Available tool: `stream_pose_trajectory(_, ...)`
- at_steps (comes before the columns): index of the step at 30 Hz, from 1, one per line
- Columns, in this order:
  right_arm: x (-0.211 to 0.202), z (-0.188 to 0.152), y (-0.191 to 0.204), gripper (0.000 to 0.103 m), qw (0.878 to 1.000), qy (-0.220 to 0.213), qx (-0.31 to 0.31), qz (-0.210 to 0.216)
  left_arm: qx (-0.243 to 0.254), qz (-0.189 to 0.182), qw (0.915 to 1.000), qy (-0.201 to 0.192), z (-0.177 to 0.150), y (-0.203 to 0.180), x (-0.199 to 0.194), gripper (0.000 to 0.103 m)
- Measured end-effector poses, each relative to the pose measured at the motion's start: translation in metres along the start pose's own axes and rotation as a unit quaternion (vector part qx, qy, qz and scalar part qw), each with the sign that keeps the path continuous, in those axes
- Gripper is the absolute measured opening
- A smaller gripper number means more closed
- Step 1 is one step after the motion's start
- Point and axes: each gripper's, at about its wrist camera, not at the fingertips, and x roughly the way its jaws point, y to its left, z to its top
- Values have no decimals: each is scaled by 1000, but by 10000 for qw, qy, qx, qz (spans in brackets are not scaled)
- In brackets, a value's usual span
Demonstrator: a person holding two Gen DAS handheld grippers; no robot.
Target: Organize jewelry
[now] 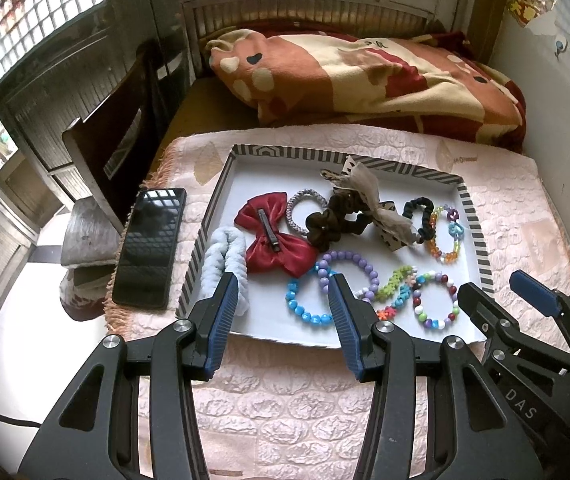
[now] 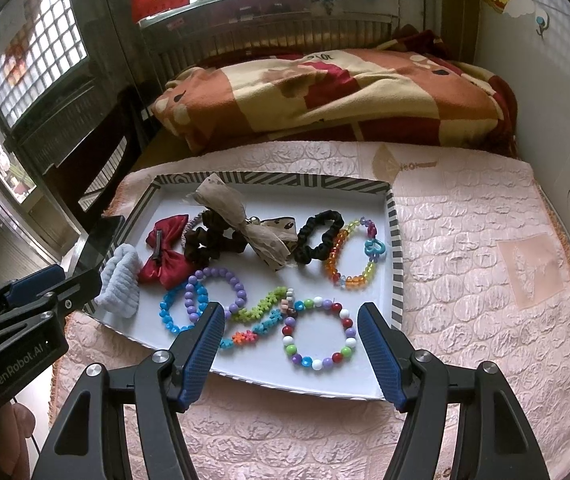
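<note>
While both sets of jaws gape wide and empty, left gripper (image 1: pixel 283 294) above tray (image 1: pixel 469 216), right gripper (image 2: pixel 291 322) over beaded bracelet (image 2: pixel 317 334)

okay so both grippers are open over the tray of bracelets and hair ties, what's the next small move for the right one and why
Probably ease the right gripper down onto the multicolored bead bracelet and close on its near edge. Its jaws stand open with nothing held, and that bracelet lies flat in the striped tray directly between the fingers. Its far end touches the flower-bead bracelet, so grip low and lift slowly.
</note>
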Motion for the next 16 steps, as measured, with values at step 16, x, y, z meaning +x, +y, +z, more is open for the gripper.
stream_pose_trajectory(16,-1,-3,-9,67,10000,-11,88,-6,146,-91,9997,-144,-2,1,1,47)
